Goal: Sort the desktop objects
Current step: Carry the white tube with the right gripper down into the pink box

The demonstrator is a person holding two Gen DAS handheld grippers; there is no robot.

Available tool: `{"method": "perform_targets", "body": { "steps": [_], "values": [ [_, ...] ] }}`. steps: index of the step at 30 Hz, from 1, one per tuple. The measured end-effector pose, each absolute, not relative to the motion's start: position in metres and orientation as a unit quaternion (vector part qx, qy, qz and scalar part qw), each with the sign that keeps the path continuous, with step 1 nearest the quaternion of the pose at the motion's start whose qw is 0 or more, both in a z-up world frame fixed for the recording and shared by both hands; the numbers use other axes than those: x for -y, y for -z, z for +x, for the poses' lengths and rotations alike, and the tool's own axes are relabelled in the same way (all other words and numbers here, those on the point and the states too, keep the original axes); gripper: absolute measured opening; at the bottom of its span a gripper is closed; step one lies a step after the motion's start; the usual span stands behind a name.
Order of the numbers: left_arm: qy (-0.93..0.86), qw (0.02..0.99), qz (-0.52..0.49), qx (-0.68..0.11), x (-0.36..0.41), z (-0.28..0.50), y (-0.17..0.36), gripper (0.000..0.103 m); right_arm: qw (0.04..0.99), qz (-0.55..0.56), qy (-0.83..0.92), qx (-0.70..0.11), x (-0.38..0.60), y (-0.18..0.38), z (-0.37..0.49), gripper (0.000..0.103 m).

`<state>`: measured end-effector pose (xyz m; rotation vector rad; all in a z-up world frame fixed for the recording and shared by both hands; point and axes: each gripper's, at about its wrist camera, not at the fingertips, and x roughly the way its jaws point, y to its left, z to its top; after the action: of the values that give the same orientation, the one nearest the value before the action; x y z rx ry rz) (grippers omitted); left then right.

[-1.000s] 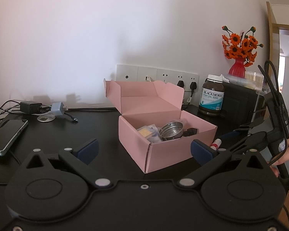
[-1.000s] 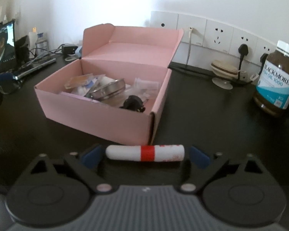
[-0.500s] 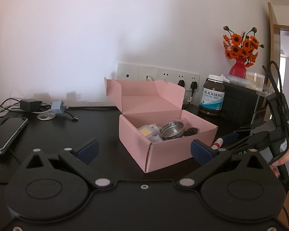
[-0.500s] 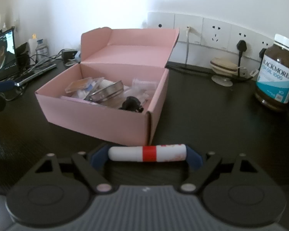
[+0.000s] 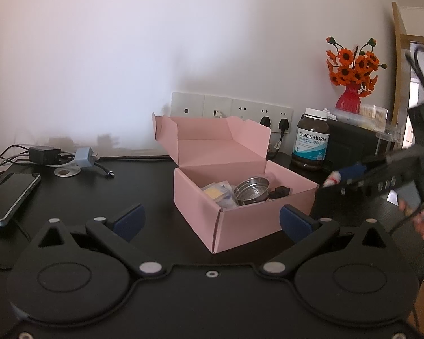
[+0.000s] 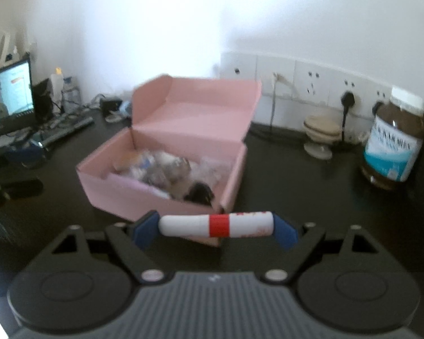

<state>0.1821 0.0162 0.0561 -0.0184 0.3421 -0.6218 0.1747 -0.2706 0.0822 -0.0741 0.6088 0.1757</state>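
We've got the tube!
Right gripper [image 6: 216,226] clenches the white tube [image 6: 216,225] endwise before the pink box [image 6: 166,169]; left gripper [image 5: 210,220] gapes, released.

My left feed came through sharp and evenly lit, soft daylight washing the wall [image 5: 99,56] pale, the dark surface [image 5: 70,192] soaking it up. The right feed smeared: the pink box [image 6: 166,169] and jar [image 6: 393,144] went soft, the wall blew out white. Both views bowed hard, with black corners.
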Motion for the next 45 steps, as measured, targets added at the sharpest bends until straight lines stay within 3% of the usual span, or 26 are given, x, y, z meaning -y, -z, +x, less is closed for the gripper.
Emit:
{"method": "perform_targets", "body": {
  "steps": [15, 45],
  "values": [
    [0.302, 0.938, -0.014, -0.168, -0.017, 0.183, -0.056, 0.103, 0.909, 0.125, -0.111, -0.383, 0.236, -0.084, 0.237, 0.085],
    [0.301, 0.939, -0.013, -0.167, -0.017, 0.182, -0.057, 0.103, 0.884, 0.032, -0.012, -0.467, 0.203, -0.064, 0.291, 0.085]
  ]
}}
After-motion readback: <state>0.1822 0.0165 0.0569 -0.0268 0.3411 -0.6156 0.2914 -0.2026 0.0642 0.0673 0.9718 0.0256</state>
